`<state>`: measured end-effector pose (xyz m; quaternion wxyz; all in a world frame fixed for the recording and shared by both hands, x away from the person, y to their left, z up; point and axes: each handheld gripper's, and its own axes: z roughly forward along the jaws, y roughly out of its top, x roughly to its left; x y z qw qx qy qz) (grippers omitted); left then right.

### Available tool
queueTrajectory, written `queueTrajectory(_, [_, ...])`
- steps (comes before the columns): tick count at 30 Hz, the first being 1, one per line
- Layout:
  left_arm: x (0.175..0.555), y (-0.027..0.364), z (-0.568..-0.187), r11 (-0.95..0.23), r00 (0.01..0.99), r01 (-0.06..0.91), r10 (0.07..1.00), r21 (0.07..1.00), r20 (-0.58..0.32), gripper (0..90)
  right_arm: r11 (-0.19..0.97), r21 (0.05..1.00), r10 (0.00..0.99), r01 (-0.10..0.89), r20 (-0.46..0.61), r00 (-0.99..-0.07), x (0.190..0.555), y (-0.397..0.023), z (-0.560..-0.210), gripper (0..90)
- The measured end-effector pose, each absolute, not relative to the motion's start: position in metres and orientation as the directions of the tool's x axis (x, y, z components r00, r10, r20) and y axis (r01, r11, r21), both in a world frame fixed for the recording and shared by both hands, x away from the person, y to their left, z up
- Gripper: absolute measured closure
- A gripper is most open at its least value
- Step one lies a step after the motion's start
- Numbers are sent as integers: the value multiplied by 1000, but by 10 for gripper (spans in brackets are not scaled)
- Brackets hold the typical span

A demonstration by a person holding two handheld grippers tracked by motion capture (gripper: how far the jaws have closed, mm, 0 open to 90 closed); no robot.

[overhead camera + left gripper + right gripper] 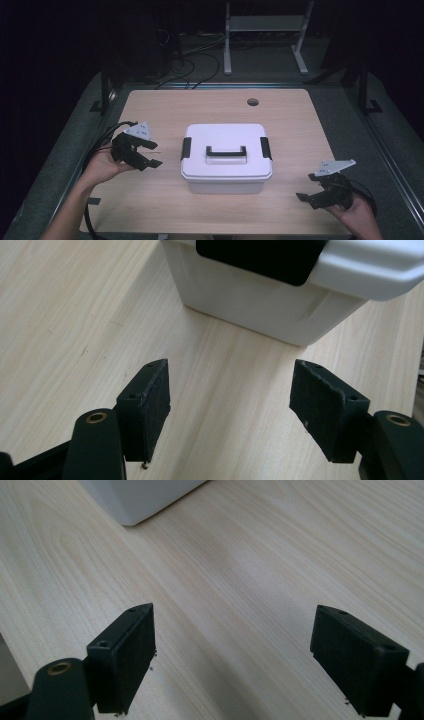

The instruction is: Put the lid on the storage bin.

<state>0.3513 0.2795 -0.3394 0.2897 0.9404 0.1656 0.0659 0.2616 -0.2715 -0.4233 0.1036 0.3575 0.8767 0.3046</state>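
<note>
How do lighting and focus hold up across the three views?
High view: table evenly lit, surroundings nearly black, image soft. Left gripper view: white box and wood grain sharp, mild sheen on the wood. Right gripper view: broad pale glare on the wood, near jaws slightly soft.

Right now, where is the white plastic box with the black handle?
In the high view the white plastic box sits mid-table, between the left gripper and right gripper.

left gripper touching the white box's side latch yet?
Apart. The left gripper view shows bare wooden table between the open left gripper and the white plastic lidded box with its black side latch; the high view shows the same gap.
</note>
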Motion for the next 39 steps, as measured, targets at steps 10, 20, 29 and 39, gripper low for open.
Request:
queueTrajectory(10, [349, 290, -361, -760, 928, 307, 373, 573, -2, 316, 559, 601, 692, 570, 40, -721, 263, -273, -426, 177])
queueTrajectory(20, [345, 292, -381, -763, 922, 321, 387, 561, -2, 291, 561, 597, 694, 573, 40, -719, 261, -273, -427, 177])
queueTrajectory(29, [341, 299, -391, -749, 912, 342, 409, 567, -11, 271, 561, 595, 694, 576, 42, -719, 261, -272, -428, 176])
queueTrajectory(39, [333, 305, -402, -739, 904, 357, 427, 571, -13, 248, 561, 595, 691, 576, 46, -721, 260, -271, -428, 177])
